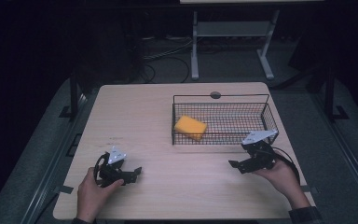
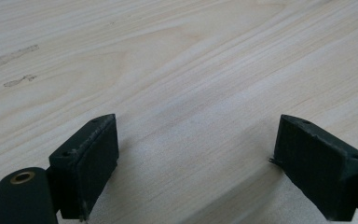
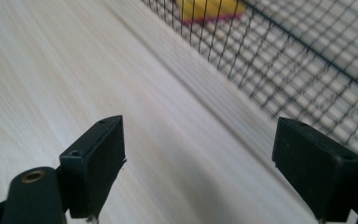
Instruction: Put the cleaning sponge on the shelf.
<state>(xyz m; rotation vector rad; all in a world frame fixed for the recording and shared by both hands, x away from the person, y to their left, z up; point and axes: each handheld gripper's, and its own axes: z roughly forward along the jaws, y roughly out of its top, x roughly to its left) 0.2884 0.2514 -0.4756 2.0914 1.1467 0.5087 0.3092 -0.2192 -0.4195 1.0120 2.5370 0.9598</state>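
Observation:
A yellow sponge (image 1: 190,127) lies in the left end of a black wire basket (image 1: 223,99) at the back right of the wooden table (image 1: 140,112). My left gripper (image 1: 133,173) rests low over the front left of the table, held by a hand, jaws wide apart and empty; in its own view the left gripper (image 2: 196,158) has bare wood between its pads. My right gripper (image 1: 235,164) sits just in front of the basket's right end, open and empty. In the right gripper view the right gripper (image 3: 198,163) faces the basket's mesh wall (image 3: 279,60), with the sponge (image 3: 209,9) behind it.
Faint smudges mark the wood (image 2: 9,70) left of centre. Beyond the table's far edge stand a white metal frame (image 1: 233,42) and cables on a dark floor. A round grommet (image 1: 215,95) sits at the table's back edge.

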